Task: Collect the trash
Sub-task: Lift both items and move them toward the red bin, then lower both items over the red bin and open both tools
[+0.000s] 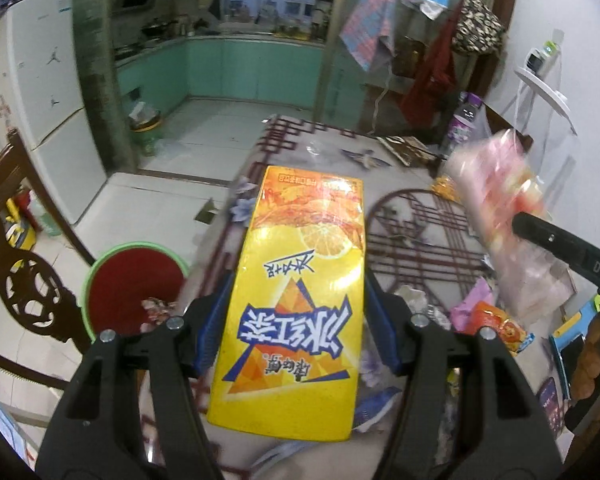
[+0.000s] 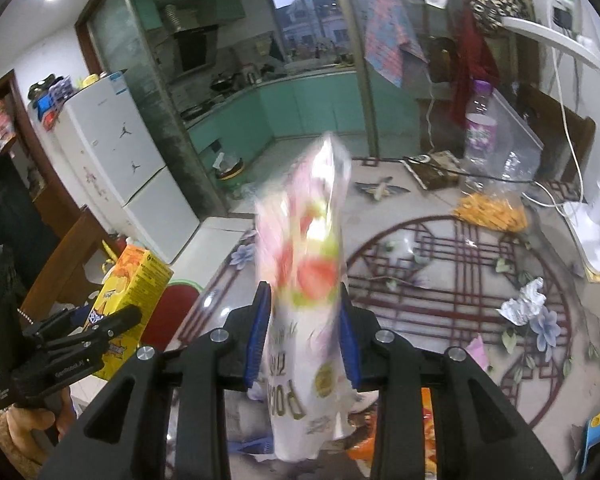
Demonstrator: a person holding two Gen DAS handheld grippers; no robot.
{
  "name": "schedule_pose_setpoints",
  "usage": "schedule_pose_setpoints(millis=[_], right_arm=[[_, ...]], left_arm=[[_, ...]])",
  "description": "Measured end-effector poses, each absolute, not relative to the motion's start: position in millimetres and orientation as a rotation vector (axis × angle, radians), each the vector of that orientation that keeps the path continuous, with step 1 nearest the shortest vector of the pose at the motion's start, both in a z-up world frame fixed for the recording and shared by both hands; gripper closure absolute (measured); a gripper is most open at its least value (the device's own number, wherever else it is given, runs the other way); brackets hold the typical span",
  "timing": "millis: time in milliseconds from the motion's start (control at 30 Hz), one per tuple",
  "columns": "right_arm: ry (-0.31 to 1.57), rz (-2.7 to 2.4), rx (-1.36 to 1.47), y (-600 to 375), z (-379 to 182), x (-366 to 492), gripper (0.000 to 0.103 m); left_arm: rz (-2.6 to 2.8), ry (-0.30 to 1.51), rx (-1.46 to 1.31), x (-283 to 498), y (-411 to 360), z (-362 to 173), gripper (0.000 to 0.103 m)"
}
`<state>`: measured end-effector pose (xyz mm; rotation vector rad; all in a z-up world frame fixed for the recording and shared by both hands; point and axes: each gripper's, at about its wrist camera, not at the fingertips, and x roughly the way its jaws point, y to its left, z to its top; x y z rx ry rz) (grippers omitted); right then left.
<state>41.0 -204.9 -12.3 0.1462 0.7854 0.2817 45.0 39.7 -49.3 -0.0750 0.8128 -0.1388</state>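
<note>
The left gripper (image 1: 296, 316) has its blue fingers (image 1: 210, 322) clamped on a yellow drink carton (image 1: 300, 292), which sticks out past them above the bench (image 1: 412, 196). The right gripper (image 2: 304, 320) squeezes a pink snack bag (image 2: 304, 264) between its fingers (image 2: 258, 332). Farther off, past the bench's left edge, stands a red bin (image 1: 134, 290).

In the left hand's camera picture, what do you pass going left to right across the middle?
Dark wooden chair → green bin with red bag → yellow drink carton in the left gripper → pink snack bag → right gripper's black finger.
</note>
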Motion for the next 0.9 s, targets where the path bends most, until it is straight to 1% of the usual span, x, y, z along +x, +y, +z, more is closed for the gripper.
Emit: schedule_pose_setpoints(millis=[300, 400, 467, 500, 533, 567, 700, 900], right_arm=[[0.816, 0.317, 0.104, -159.1, -18.5, 48.9, 0.072], [0.925, 0.332, 0.084, -147.6, -44.5, 57.5, 0.056], [0.986, 0.359, 0.081, -136.1, -65.7, 56.9, 0.053], [1.038, 0.379, 0.079, -126.8, -81.8, 57.0, 0.046], [1.075, 0.391, 0.079, -118.5, -93.7, 57.5, 0.036], [1.114, 0.400, 0.084, -109.6, -108.2, 57.9, 0.033], [1.249, 0.389, 0.151, -83.6, -160.5, 68.1, 0.033], [1.311, 0.380, 0.215, -61.5, -189.2, 86.1, 0.033]], left_arm=[[-0.082, 0.807, -0.089, 38.1, 86.6, -48.9, 0.043], [-0.068, 0.815, -0.100, 38.5, 104.1, -52.8, 0.043], [-0.062, 0.822, -0.107, 39.9, 114.1, -56.4, 0.043], [-0.061, 0.827, -0.110, 40.9, 116.9, -58.1, 0.043], [-0.060, 0.833, -0.114, 42.2, 120.1, -60.4, 0.043], [-0.060, 0.838, -0.116, 42.8, 122.4, -62.4, 0.043], [-0.070, 0.852, -0.109, 41.4, 130.2, -66.2, 0.043], [-0.054, 0.877, -0.117, 39.1, 149.3, -74.1, 0.043]])
